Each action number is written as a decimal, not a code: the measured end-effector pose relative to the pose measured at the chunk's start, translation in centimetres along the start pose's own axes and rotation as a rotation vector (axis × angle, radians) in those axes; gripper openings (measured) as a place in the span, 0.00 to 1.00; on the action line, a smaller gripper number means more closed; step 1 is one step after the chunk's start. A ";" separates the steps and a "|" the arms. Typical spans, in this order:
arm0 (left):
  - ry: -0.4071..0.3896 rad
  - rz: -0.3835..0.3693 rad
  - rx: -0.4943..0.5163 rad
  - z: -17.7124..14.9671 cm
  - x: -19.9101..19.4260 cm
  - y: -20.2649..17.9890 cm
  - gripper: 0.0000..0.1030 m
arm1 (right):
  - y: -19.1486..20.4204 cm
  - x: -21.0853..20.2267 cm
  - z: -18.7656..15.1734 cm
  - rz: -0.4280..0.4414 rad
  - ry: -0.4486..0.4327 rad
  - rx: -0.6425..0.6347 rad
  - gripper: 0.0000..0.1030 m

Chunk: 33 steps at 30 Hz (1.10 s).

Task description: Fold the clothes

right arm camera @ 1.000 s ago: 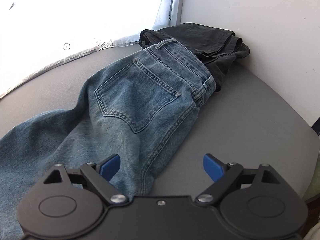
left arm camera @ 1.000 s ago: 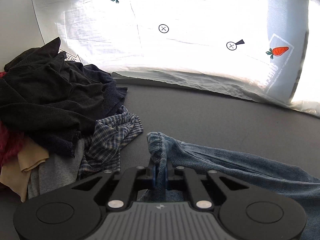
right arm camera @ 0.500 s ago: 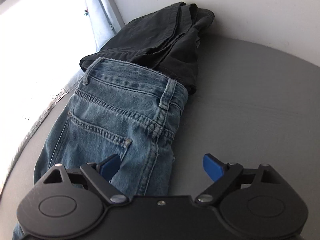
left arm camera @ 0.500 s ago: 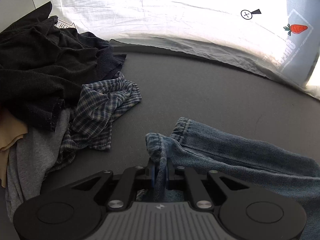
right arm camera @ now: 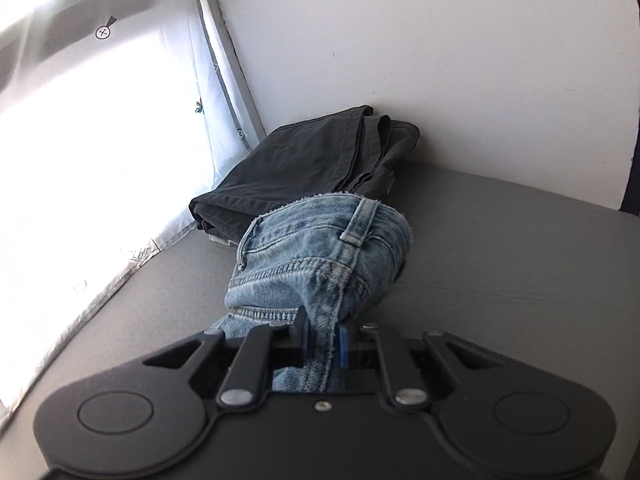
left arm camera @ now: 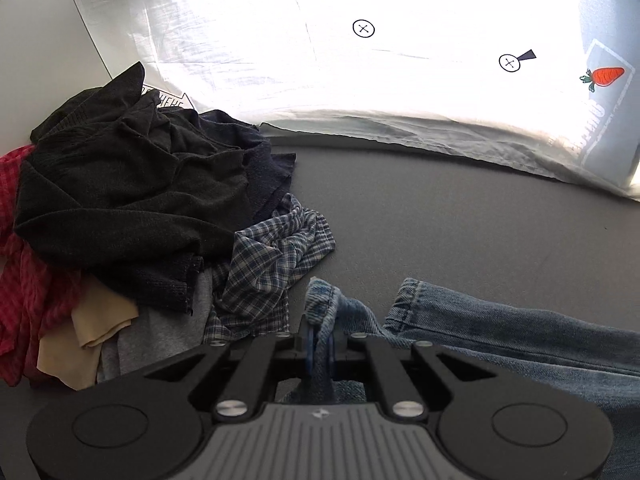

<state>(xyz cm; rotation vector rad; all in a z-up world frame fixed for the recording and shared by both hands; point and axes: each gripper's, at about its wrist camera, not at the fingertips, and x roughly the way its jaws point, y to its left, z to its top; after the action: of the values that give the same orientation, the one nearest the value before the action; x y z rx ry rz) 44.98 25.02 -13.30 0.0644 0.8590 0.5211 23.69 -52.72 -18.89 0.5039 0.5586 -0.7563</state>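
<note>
Light blue jeans lie on a grey table. In the left wrist view my left gripper (left arm camera: 319, 342) is shut on a leg hem of the jeans (left arm camera: 500, 324); the second leg hem lies just right of it. In the right wrist view my right gripper (right arm camera: 322, 338) is shut on the waist end of the jeans (right arm camera: 320, 248), which bunches up in front of the fingers with a belt loop showing.
A heap of unfolded clothes (left arm camera: 132, 200), black, red, tan and blue plaid, sits at the left. Folded black trousers (right arm camera: 312, 160) lie against the white wall (right arm camera: 440, 60) behind the jeans' waist. A white printed sheet (left arm camera: 360, 60) hangs along the table's far edge.
My right gripper closed on the jeans' waist, which was lying flat and is now lifted and bunched. My left gripper keeps its grip on the hem and has tilted up slightly.
</note>
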 end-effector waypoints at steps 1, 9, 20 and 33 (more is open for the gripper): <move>-0.011 -0.001 0.043 -0.1 0.2 -0.6 0.08 | -0.4 0.9 -0.7 -0.036 0.028 -0.029 0.16; 0.077 -0.095 -0.026 0.3 4.4 -1.7 0.11 | -1.8 4.0 -2.9 -0.220 0.126 -0.079 0.58; 0.075 -0.132 -0.017 0.1 5.0 -1.3 0.28 | 7.5 2.5 -2.0 0.015 0.063 -0.315 0.65; 0.024 -0.394 0.065 3.6 5.6 -2.7 0.73 | 14.4 4.2 -3.7 0.086 0.089 -0.395 0.65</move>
<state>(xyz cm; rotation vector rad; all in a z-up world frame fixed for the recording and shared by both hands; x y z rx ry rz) 51.75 25.81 -15.52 -0.0524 0.8854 0.1250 35.96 -43.53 -21.07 0.1936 0.7447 -0.5255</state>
